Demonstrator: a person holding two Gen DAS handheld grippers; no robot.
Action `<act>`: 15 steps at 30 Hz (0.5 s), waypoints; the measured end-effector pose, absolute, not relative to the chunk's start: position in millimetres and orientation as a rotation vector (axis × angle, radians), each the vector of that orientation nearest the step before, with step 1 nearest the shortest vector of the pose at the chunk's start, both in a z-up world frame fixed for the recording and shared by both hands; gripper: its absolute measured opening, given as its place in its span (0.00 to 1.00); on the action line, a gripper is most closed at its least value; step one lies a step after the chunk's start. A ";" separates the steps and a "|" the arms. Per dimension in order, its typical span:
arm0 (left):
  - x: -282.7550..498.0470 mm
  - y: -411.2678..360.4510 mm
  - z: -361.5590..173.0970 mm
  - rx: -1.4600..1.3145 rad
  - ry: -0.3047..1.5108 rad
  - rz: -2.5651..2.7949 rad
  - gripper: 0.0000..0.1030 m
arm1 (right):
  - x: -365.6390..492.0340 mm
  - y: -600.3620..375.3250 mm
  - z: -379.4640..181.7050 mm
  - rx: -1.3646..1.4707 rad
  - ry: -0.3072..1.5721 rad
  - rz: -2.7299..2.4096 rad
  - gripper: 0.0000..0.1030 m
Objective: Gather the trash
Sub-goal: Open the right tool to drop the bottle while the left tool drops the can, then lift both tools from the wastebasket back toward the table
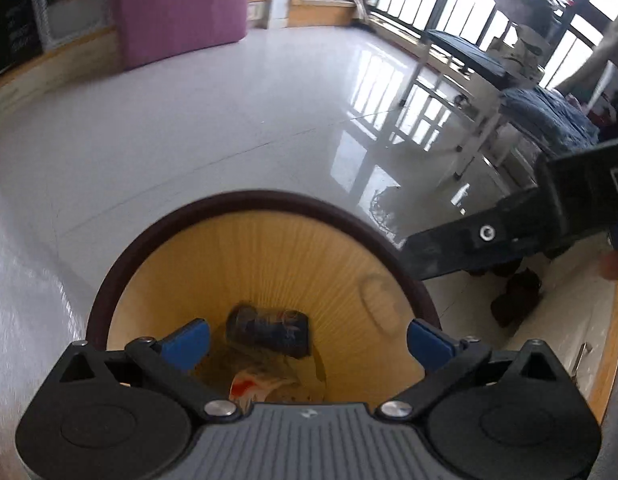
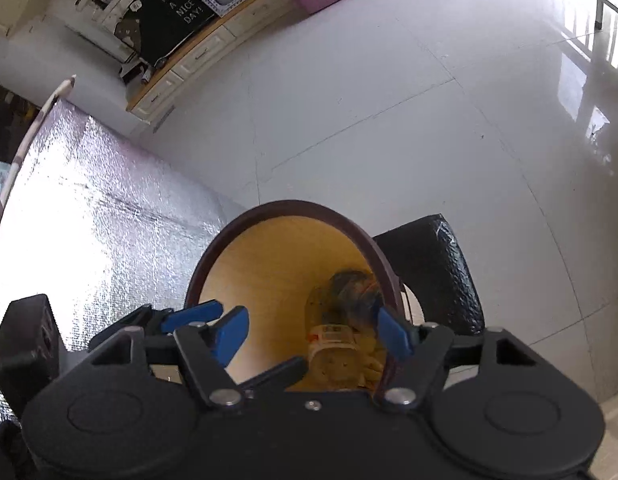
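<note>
A round wooden trash bin with a dark brown rim (image 1: 269, 196) stands on the floor below both grippers; it also shows in the right wrist view (image 2: 293, 206). Inside lie a dark crushed can (image 1: 269, 330) and crumpled wrappers (image 1: 261, 384). In the right wrist view a plastic bottle (image 2: 337, 344) lies in the bin. My left gripper (image 1: 307, 340) is open and empty over the bin mouth. My right gripper (image 2: 313, 332) is open and empty over the bin; its body also shows in the left wrist view (image 1: 529, 224).
Glossy white tile floor (image 1: 189, 120) surrounds the bin. A silver foil mat (image 2: 89, 208) lies left of it, a black padded stool (image 2: 437, 264) to its right. A pink block (image 1: 177, 4), low cabinets (image 2: 213, 48), chairs (image 1: 461, 56) and a window railing stand further off.
</note>
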State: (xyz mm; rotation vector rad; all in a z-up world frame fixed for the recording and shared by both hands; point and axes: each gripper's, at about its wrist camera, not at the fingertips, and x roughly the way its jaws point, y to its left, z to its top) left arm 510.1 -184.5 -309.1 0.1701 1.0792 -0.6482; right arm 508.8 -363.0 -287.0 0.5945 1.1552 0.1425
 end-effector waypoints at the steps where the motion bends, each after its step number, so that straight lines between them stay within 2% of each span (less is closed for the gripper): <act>1: 510.1 -180.8 -308.5 0.157 1.087 -0.639 1.00 | 507.9 -361.7 -287.5 0.590 1.158 0.147 0.71; 15: 478.7 -171.8 -281.1 0.098 1.155 -0.559 1.00 | 491.9 -342.7 -273.3 0.445 1.180 0.179 0.71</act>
